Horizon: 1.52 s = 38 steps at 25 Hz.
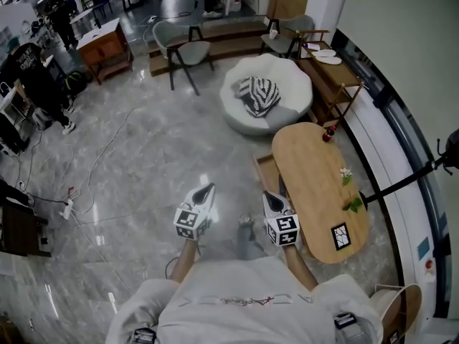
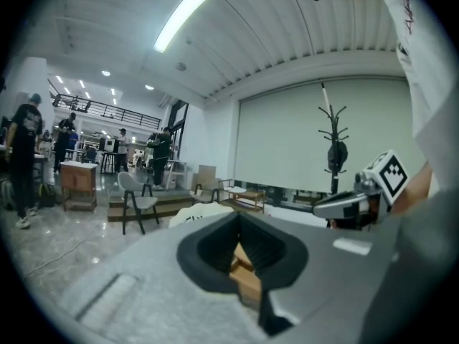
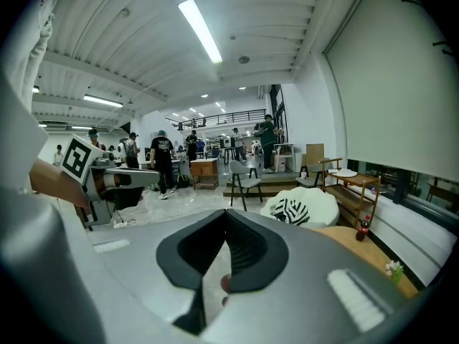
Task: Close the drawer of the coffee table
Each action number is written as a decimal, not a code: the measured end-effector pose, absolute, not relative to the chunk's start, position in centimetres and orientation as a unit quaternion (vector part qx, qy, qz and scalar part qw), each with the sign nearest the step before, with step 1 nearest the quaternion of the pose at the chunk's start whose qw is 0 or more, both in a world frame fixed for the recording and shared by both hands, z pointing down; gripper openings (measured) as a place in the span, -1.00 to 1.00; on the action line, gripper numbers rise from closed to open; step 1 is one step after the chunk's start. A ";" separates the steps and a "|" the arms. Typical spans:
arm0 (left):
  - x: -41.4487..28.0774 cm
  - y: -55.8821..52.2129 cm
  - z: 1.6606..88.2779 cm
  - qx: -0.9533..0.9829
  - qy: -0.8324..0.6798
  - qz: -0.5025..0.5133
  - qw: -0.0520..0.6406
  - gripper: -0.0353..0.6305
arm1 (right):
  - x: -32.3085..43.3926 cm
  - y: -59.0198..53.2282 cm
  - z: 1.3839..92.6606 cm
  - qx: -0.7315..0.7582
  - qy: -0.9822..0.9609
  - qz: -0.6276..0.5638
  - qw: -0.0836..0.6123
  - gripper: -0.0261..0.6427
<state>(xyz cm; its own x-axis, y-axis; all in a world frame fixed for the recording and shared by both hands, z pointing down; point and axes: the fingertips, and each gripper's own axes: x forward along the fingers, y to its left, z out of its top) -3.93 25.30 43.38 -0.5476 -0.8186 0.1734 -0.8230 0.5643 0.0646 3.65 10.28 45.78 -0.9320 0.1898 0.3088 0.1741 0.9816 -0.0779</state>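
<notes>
Wooden and oval, the coffee table (image 1: pixel 315 188) stands at the right of the glossy grey floor (image 1: pixel 143 156), its drawer (image 1: pixel 265 169) pulled out from its left side. The right gripper (image 1: pixel 267 196) hovers just near of the drawer, the left gripper (image 1: pixel 207 189) further left; both have jaws pressed together on nothing. A red bottle (image 1: pixel 330 132) stands at the table's far end

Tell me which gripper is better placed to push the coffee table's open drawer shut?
Probably the right. The right gripper sits close beside the open drawer of the coffee table, while the left gripper hangs farther off over the floor. Both are shut.
</notes>
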 end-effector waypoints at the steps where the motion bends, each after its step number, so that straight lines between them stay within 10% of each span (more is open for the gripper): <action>1: -4.9 25.0 43.2 0.466 -0.880 0.012 0.092 -0.89 | 2.7 10.0 45.6 -0.094 -0.983 0.024 0.158 -0.91; 38: -38.0 9.1 40.4 0.458 -0.885 0.024 0.078 -0.89 | -30.9 -6.0 43.2 -0.095 -0.986 0.031 0.135 -0.91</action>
<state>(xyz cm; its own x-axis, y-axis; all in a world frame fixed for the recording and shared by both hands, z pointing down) -37.98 9.07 40.45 -0.5676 -0.8076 0.1601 -0.8150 0.5787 0.0292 -30.95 -5.97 43.20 -0.9455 0.1957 0.2603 0.1789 0.9800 -0.0868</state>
